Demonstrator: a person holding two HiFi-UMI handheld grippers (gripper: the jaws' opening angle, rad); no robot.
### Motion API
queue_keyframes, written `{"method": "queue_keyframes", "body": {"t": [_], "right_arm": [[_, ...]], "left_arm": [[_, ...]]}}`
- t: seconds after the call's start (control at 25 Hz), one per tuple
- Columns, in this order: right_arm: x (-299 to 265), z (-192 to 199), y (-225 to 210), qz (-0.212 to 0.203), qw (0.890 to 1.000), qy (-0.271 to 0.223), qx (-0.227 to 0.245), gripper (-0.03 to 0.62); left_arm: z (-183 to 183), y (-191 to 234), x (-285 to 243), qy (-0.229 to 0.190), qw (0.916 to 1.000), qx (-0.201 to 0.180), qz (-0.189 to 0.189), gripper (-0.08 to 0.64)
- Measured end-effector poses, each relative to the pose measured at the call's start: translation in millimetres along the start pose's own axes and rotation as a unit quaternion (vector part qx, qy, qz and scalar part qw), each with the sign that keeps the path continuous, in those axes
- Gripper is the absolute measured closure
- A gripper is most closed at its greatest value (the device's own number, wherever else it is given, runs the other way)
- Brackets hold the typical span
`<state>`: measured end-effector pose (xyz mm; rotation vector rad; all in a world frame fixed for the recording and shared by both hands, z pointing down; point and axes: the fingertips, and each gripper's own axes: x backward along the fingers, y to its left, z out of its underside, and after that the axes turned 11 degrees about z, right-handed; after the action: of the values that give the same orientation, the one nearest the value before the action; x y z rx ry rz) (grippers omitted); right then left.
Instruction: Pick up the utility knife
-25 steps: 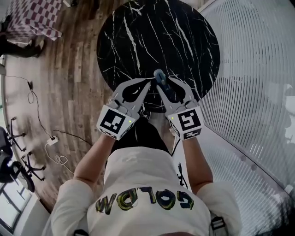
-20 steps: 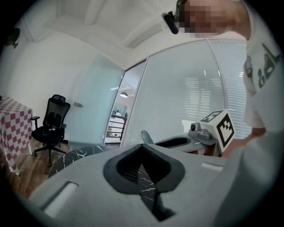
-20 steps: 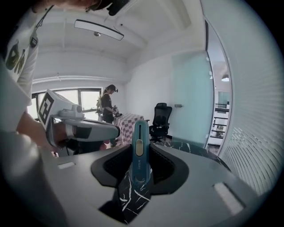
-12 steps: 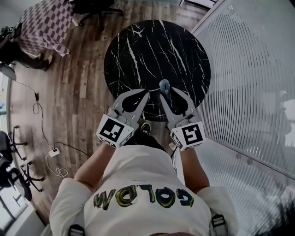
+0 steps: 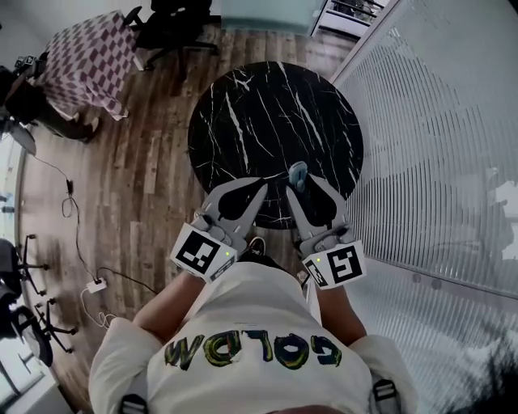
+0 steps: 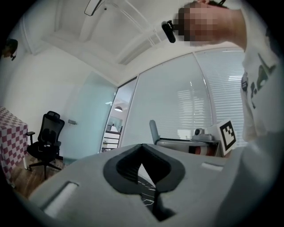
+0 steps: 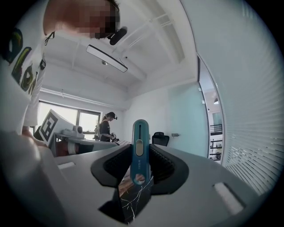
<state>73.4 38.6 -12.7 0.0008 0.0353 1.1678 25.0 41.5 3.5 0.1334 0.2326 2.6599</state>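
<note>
The utility knife (image 5: 298, 175) is a slim teal-blue one, held upright between the pads of my right gripper (image 5: 299, 184), which is shut on it. In the right gripper view the knife (image 7: 140, 150) stands on end, its slider facing the camera, with my right gripper (image 7: 140, 165) clamped on its lower half. My left gripper (image 5: 261, 185) hovers just to its left, shut with nothing in it; in the left gripper view its tips (image 6: 142, 146) meet. Both hang above the near edge of the round black marble table (image 5: 275, 113).
A wood floor surrounds the table. A checked-cloth table (image 5: 81, 57) and office chairs (image 5: 174, 24) stand at the far left. A power strip with cable (image 5: 95, 285) lies on the floor. A slatted glass wall (image 5: 437, 145) runs along the right. Another person (image 7: 106, 128) stands far off.
Both grippers have come up and back toward my body with the knife still held. The table now looks smaller and lower beneath them.
</note>
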Motion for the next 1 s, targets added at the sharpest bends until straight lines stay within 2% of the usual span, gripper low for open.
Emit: {"method": "queue_keyframes", "body": {"t": [0.24,0.64,1.0], "right_arm": [[14.8,-20.1,12.7,-0.006,1.000,-0.026,-0.003,0.462],[33.6,-41.0,13.2,0.007,0.998,-0.062,0.001,0.462],[35.6,-34.0,3.9,0.018,0.998,-0.060,0.003,0.462]], "left_arm": [[-13.7,-16.3,7.1,-0.012,0.9999,-0.004,0.005,0.558],[-33.5,-33.1,8.8,-0.029,0.9994,-0.011,0.016,0.557],[-29.5,-37.0,-2.2,-0.031,0.9991,-0.010,0.027,0.558]]}}
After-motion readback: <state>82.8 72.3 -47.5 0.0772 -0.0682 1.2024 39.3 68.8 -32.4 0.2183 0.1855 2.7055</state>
